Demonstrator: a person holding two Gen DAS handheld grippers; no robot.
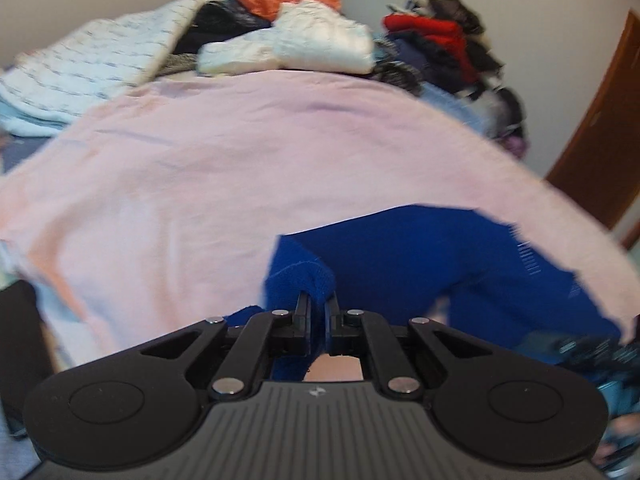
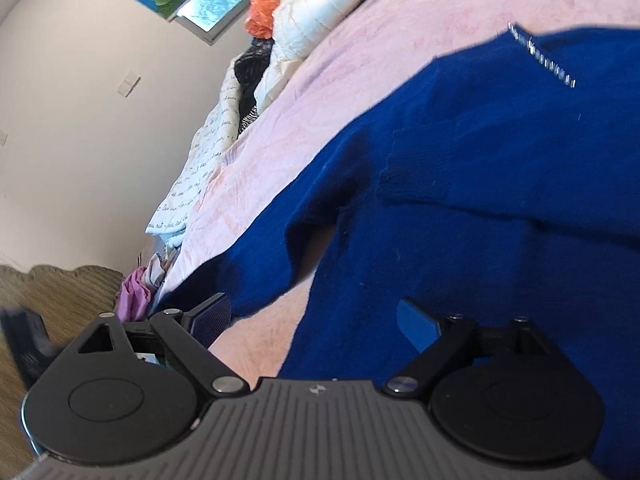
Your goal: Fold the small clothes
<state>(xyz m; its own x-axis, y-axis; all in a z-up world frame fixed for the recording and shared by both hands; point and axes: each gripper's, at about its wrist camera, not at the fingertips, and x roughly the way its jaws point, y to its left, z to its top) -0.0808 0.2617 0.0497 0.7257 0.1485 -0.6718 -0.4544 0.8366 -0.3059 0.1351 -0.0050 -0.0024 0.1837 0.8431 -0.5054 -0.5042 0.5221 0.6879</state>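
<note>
— So, what are the left tongs (image 1: 318, 306) doing?
— Pinching a fold of the blue sweater (image 1: 420, 264), which is lying on the pink blanket (image 1: 200, 168).
— And the right tongs (image 2: 316, 320)?
— Gaping wide over the sweater, gripping nothing. Clothes (image 1: 320, 36) are piling up behind.

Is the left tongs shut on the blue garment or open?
Shut on it: left tongs pinch a bunched edge of the blue garment.
</note>
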